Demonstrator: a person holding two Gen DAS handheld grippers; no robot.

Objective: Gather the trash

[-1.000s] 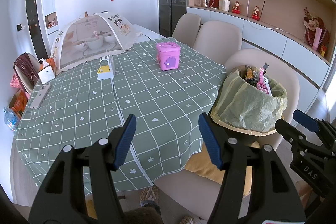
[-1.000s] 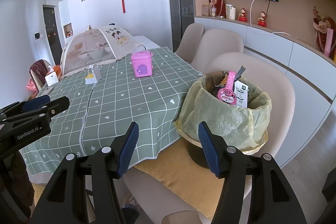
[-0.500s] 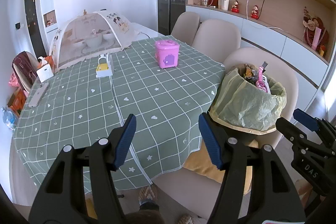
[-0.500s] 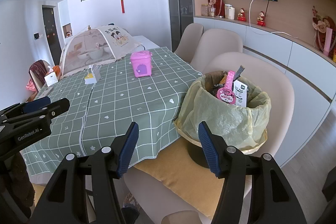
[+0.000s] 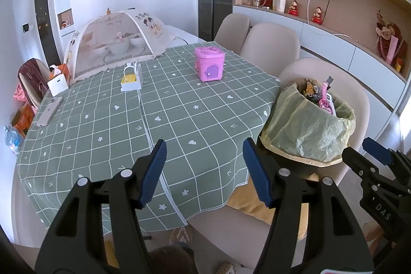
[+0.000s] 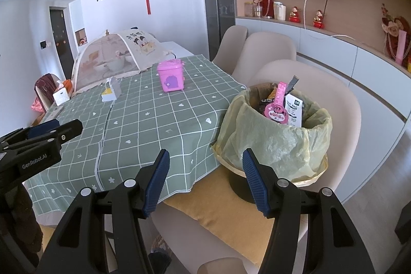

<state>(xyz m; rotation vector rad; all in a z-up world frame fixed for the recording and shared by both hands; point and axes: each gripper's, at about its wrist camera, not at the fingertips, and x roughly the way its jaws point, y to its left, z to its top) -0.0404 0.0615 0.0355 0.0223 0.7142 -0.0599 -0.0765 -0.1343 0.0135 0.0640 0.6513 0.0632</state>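
Note:
A trash bin with a yellow-green bag [image 5: 312, 130] [image 6: 277, 143] stands on a beige chair at the table's right side. It holds wrappers, among them a pink packet [image 6: 276, 108]. My left gripper [image 5: 204, 171] is open and empty, held back from the table's near edge. My right gripper [image 6: 205, 176] is open and empty, in front of the chair and left of the bin. Each gripper shows at the edge of the other's view.
The table has a green checked cloth [image 5: 143, 120]. On it stand a pink box [image 5: 209, 67], a white and yellow holder [image 5: 131, 81], a mesh food cover [image 5: 115, 43], a tissue box [image 5: 57, 82] and a phone [image 5: 50, 111]. Beige chairs [image 6: 269, 50] line the right side.
Both views have shifted slightly, with the table and bin a little further off. Both grippers stay open and empty.

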